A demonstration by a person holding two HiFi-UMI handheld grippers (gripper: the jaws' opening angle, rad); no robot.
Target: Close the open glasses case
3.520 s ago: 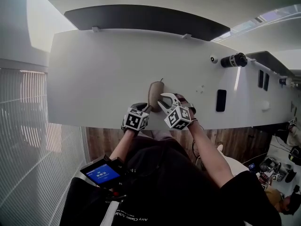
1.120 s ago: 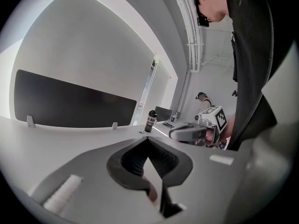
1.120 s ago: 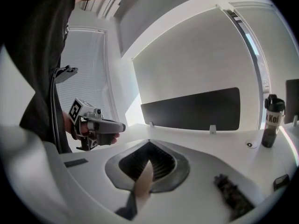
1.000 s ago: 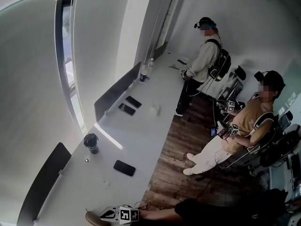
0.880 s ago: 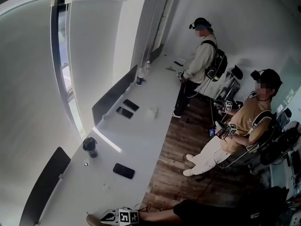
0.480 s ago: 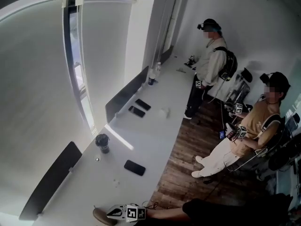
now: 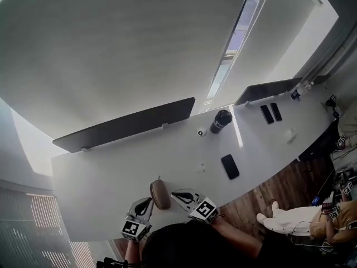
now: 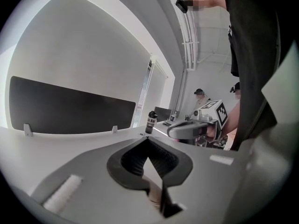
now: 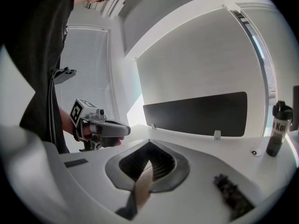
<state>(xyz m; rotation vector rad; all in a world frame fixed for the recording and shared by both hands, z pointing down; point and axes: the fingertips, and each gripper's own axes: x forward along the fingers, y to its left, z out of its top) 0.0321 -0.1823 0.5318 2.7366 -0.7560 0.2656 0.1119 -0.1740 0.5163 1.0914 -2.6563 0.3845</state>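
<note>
The brown glasses case [image 7: 160, 194] lies on the white table [image 7: 100, 172] near its front edge, an oval with its lid down as seen from above. My left gripper [image 7: 147, 201] sits at the case's left side, shut, with nothing between its fingers. At the case's right side is my right gripper [image 7: 174, 194], its fingertips together and empty too. In the left gripper view the left gripper [image 8: 148, 142] has the case [image 8: 152, 192] showing through the gap below its tips. The right gripper view shows the right gripper [image 9: 149, 143] above the case [image 9: 142, 185] in the same way.
A black bottle [image 7: 221, 120], a small white round object [image 7: 201, 132] and a black phone [image 7: 230, 166] lie further back and right. Two more phones [image 7: 271, 112] lie at the far right. Dark divider panels [image 7: 125, 128] line the back edge. A seated person [image 7: 301, 222] is at the right.
The head view swung from the room and the other people back down onto the table. Both grippers flank the case much as they did earlier.
</note>
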